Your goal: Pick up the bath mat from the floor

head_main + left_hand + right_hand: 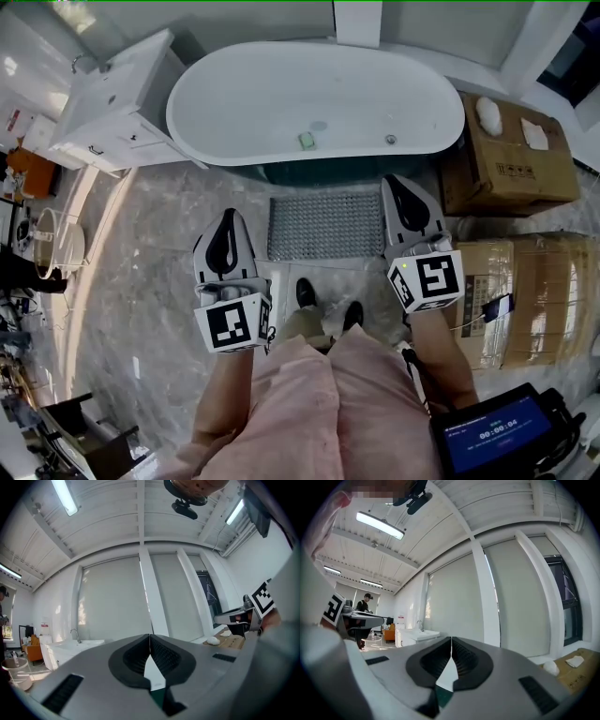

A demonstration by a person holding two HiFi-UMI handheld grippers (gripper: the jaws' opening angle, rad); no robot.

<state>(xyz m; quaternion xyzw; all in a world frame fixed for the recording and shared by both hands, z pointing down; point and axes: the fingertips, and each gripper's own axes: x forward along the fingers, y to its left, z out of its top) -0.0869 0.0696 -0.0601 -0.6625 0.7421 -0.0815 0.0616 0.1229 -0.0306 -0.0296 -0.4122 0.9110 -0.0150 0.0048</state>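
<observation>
Grey jaws on my left gripper [227, 217] and right gripper [393, 181] are both pressed together, nothing in them. The bath mat [326, 225] lies flat on the floor [150, 281] ahead, right against the bathtub [281, 84]. I'd spread the jaws, crouch, and pinch the near edge. The bathtub holds just a small green block [306, 140].
</observation>
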